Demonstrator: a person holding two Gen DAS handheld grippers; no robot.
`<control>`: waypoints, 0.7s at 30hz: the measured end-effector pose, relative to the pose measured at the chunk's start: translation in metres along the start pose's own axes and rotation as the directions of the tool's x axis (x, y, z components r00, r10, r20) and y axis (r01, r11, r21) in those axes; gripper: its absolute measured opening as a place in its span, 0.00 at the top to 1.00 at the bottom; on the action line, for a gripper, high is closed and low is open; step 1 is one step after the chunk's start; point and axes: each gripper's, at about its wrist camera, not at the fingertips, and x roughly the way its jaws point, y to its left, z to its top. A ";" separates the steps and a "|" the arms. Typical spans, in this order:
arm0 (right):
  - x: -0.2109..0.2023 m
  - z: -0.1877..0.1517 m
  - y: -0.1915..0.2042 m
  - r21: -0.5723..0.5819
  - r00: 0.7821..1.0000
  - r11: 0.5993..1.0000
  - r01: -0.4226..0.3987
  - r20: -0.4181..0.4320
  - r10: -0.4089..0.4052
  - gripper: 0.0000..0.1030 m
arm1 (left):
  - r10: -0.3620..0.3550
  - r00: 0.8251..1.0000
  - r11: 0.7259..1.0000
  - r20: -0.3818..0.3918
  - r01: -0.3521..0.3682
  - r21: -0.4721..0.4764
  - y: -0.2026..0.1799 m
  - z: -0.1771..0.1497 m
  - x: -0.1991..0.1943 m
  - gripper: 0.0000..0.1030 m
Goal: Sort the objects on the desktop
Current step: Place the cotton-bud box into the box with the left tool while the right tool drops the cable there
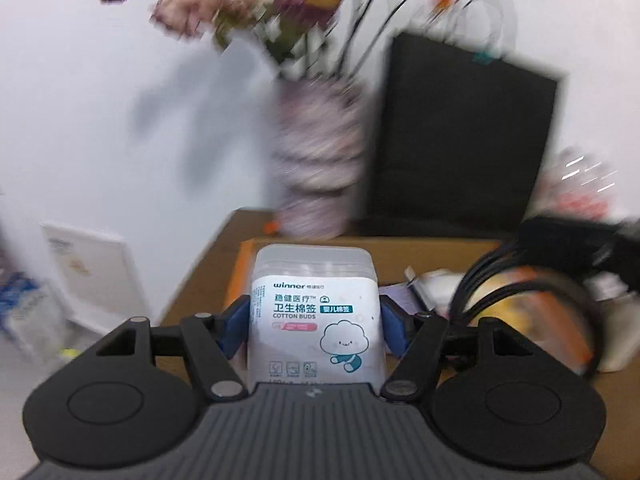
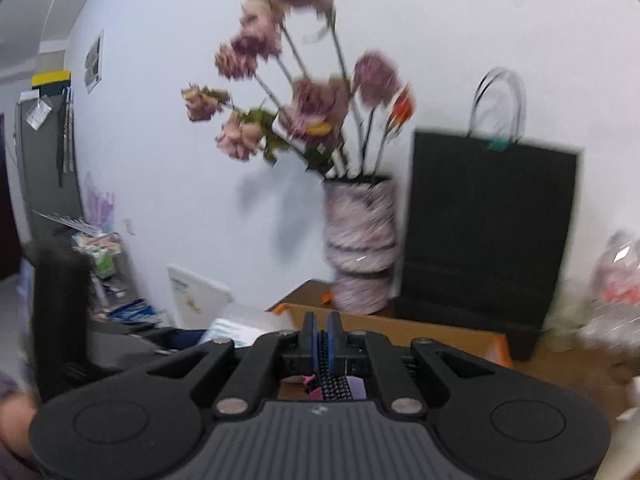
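Note:
My left gripper (image 1: 314,320) is shut on a clear box of cotton buds (image 1: 314,312) with a white "winner" label and a cloud cartoon. It holds the box upright above an open cardboard box (image 1: 400,250) with an orange edge. The blue pads press the box's two sides. My right gripper (image 2: 322,334) is shut with its blue pads together and nothing between them. It hovers over the same cardboard box (image 2: 400,326). A pink and purple item (image 2: 352,390) shows just below its fingers.
A striped vase of dried pink flowers (image 2: 360,240) and a black paper bag (image 2: 488,236) stand against the white wall. Black cables (image 1: 520,280) and wrapped items (image 1: 436,284) lie in the box. A clear plastic bag (image 2: 616,280) sits at right. Clutter stands on the floor at left.

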 end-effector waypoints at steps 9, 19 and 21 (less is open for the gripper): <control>0.126 -0.089 -0.097 0.306 0.928 0.944 0.124 -0.373 -0.001 0.96 | -0.042 0.989 0.995 -0.140 0.055 0.089 -0.006 -0.029 0.065 0.26; 0.098 -0.071 -0.070 0.172 0.943 0.977 0.126 -0.326 -0.064 0.50 | -0.064 0.992 0.998 -0.107 0.064 0.001 0.010 -0.011 0.029 0.10; 0.080 -0.060 -0.067 0.148 0.951 0.980 0.136 -0.295 -0.087 0.38 | -0.055 0.993 0.998 -0.101 0.053 -0.030 0.014 -0.005 0.017 0.04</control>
